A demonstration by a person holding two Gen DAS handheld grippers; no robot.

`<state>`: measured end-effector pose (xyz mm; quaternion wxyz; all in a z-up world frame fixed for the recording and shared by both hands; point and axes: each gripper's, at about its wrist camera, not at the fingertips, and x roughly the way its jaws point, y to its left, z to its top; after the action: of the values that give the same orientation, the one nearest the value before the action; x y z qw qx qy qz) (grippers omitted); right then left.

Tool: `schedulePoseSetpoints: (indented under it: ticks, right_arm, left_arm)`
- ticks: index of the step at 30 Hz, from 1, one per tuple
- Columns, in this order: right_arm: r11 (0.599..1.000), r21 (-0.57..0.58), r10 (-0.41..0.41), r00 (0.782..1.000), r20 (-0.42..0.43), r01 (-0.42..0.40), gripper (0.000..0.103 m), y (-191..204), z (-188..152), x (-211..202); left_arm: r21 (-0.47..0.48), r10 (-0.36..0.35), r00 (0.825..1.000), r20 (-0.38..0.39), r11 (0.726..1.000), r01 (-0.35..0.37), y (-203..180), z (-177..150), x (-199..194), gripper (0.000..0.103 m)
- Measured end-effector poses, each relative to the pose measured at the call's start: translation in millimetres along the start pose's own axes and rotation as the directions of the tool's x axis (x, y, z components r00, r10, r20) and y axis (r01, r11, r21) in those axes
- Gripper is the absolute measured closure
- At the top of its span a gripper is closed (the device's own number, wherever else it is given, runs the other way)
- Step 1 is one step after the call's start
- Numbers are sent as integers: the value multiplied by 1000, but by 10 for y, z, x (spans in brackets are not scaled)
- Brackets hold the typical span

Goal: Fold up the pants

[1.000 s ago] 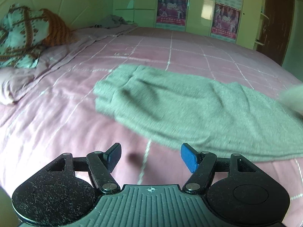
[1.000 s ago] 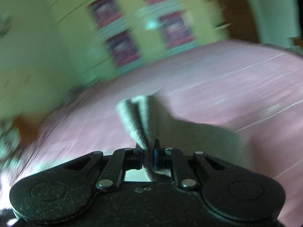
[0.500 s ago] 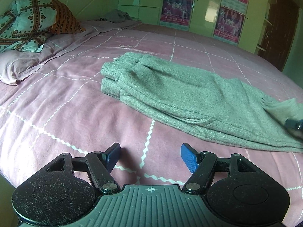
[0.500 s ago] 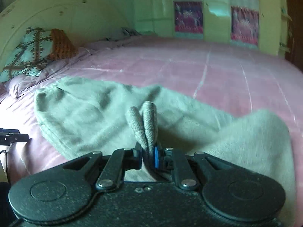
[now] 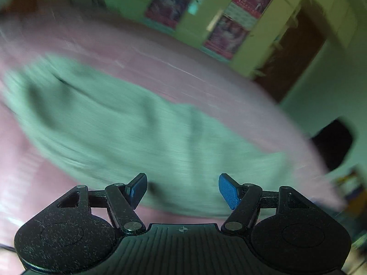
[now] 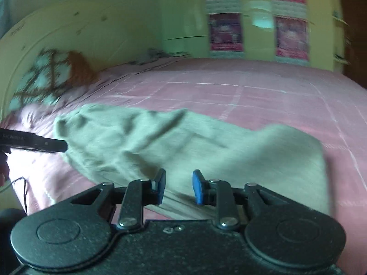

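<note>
Both grippers empty: left gripper (image 5: 182,189) jaws wide apart, right gripper (image 6: 178,186) jaws apart, nothing between. Pants (image 6: 183,142) lie flat and rumpled on the pink bed (image 6: 263,96). Both views blurred. Judgement: regrasp comes next. Pinch both layers at one end's edge, lift low and carry straight over, so the layers do not slide apart.

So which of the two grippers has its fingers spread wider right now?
The left gripper: its blue pads sit far apart above the grey pants. The right gripper is open too, but with a narrower gap between its pads.
</note>
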<state>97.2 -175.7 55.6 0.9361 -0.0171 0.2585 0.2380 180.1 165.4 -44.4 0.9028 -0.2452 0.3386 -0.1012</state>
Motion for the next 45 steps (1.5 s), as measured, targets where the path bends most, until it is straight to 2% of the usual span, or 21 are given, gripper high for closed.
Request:
schedulePoseSetpoints:
  ticks: [2,7,9,13,16,17,18,19,20,22,23,25,28,32,34,36,39,41,45]
  right_arm:
    - [999,23,-31,1000,-4,31,75,-191,-83,-109]
    - [991,87,-103,994,23,100,75,-574,-247,-311]
    - [985,113,-131,991,19,128,73,-692,-299,-329]
    - [973,164,-169,985,24,162,73,-853,-383,-335]
    - [967,190,-172,985,10,167,75,-939,-418,-302]
    - [967,189,-172,985,-7,171,75,-957,-429,-270]
    - [967,186,-172,985,-21,173,75,-970,-438,-240]
    - [967,187,-171,985,-24,172,75,-976,-443,-226]
    - [966,193,-170,985,-23,171,76,-988,-444,-223]
    - [964,212,-162,987,-21,163,76,-1014,-445,-226]
    - [963,214,-162,987,-20,163,75,-1020,-450,-230]
    - [963,215,-160,987,-23,162,75,-1039,-457,-232]
    - [965,208,-156,987,-33,159,75,-1063,-459,-207]
    - [967,197,-154,987,-42,160,75,-1081,-442,-176]
    - [968,190,-155,987,-46,161,75,-1089,-430,-155]
    - [969,182,-159,986,-55,166,76,-1098,-427,-138]
    - [970,163,-170,982,-78,181,79,-1117,-429,-88]
    - [969,171,-167,982,-87,180,79,-1134,-398,-92]
    - [973,176,-153,988,2,150,76,-1216,-74,-65]
  left_arm:
    - [-115,-86,995,-42,990,80,-8,8,214,34]
    - [-212,-123,988,-96,972,100,-29,21,550,36]
    - [-223,-123,985,-120,970,94,-71,12,650,50]
    - [-217,-114,981,-156,973,79,-145,17,860,52]
    - [-242,-147,975,-167,965,104,-155,68,1028,54]
    - [-225,-145,977,-155,968,108,-202,80,1066,86]
    - [-186,-128,986,-106,977,107,-278,92,1044,86]
    - [-160,-147,989,-12,977,143,-349,82,935,86]
    - [-138,-180,981,77,972,189,-396,51,824,86]
    - [-84,-138,978,157,985,153,-436,-86,714,86]
    - [-83,-111,981,157,989,125,-388,-192,725,86]
    - [-112,-44,997,60,992,51,-261,-366,867,86]
    - [-136,-73,997,39,988,77,-205,-378,918,83]
    - [-92,-45,999,6,995,46,-326,-151,1049,73]
    - [-78,-16,1000,-8,997,15,-306,-72,1110,73]
    - [-93,-16,999,-28,996,13,-274,-12,1143,73]
    - [-42,-11,999,-41,999,9,-365,52,1219,73]
    - [-49,-17,999,-34,999,16,-324,101,1186,73]
    - [-88,-23,999,-27,996,21,-241,160,1259,73]
